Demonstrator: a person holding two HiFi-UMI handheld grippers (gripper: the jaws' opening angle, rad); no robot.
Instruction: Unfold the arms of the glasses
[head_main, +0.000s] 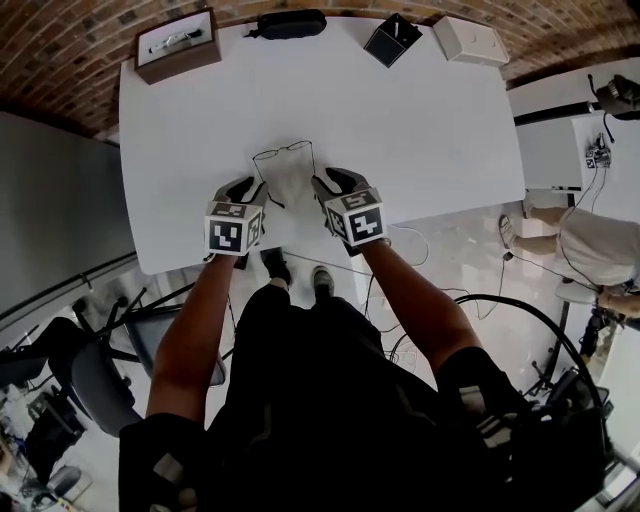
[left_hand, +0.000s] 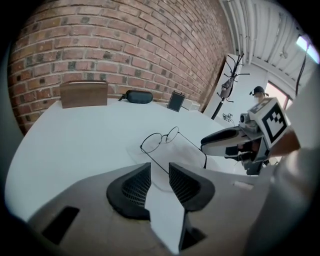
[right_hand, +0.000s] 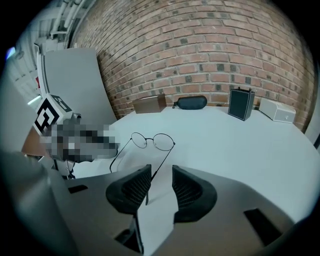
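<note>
The glasses (head_main: 285, 152) lie at the centre of the head view on the white surface (head_main: 430, 110), lenses toward the top of the frame and both thin wire arms already swung out toward the bottom. They look very light, springy and easily bent, and likely to skate on the smooth top, so the arm tips are a safer hold than the lenses. The left gripper (head_main: 245, 190) and right gripper (head_main: 335, 183) are both released, their fingers apart with an arm tip lying loose in each gap. The near edge of the surface runs just below the grippers. The wooden box (head_main: 177, 44) and black case (head_main: 290, 23) sit well apart at the top, leaving wide room.
</note>
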